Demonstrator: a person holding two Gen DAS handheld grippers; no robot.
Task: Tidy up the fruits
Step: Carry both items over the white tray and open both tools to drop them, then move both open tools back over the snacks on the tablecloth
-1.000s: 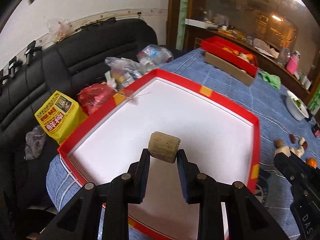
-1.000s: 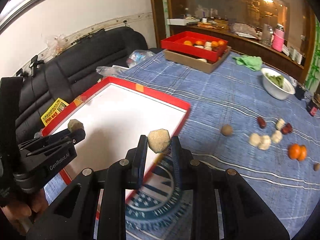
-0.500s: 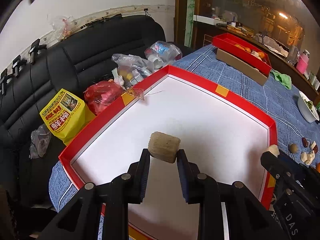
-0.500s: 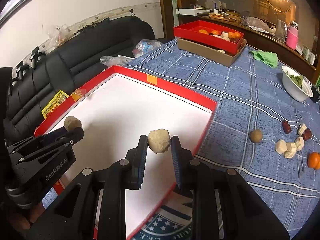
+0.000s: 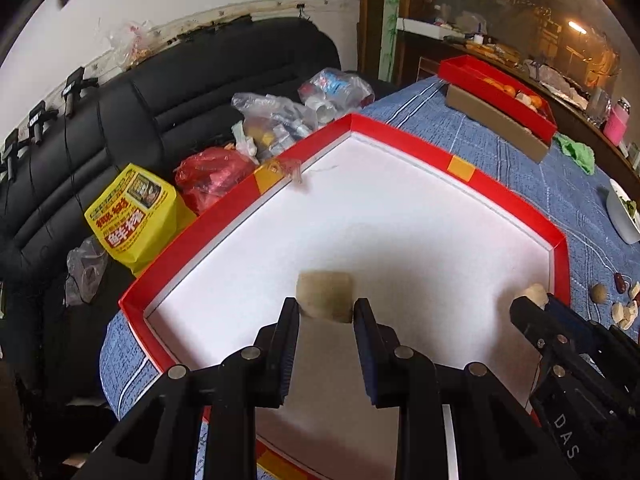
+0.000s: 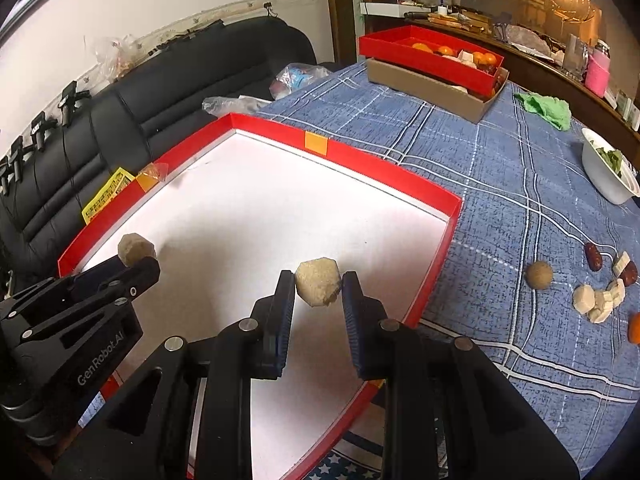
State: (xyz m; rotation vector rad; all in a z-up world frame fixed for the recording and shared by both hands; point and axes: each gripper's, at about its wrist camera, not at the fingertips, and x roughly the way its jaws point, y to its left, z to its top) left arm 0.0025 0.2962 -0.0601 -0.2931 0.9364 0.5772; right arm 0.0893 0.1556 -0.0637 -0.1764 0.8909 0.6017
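In the left wrist view, the left gripper (image 5: 325, 312) has its jaws drawn close together, clamped on a tan, block-shaped fruit piece (image 5: 325, 295) that sits between the pads at the fingertips. The piece hangs above the white floor of the large red-rimmed tray (image 5: 224, 220), over its near part. At the right edge of that view the right gripper (image 5: 532, 300) reaches in over the tray with a pale lump at its tip.

In the right wrist view, the right gripper's jaws are likewise nearly closed, pinching a rough, faceted beige fruit (image 6: 318, 287) between the two pads. It is held over the tray's white floor, near the tray's right wall (image 6: 448, 236).

Farther right, on the blue plaid tablecloth (image 6: 500, 168), lie a round brown fruit (image 6: 539, 275), two dark red dates (image 6: 593, 256), a cluster of white chunks (image 6: 596, 300) and an orange fruit at the frame's edge. Beyond them stands a white bowl (image 6: 608, 184) with greens, and at the far end a smaller red tray (image 6: 430, 58) holding oranges rests on a brown cardboard box (image 6: 432, 84).
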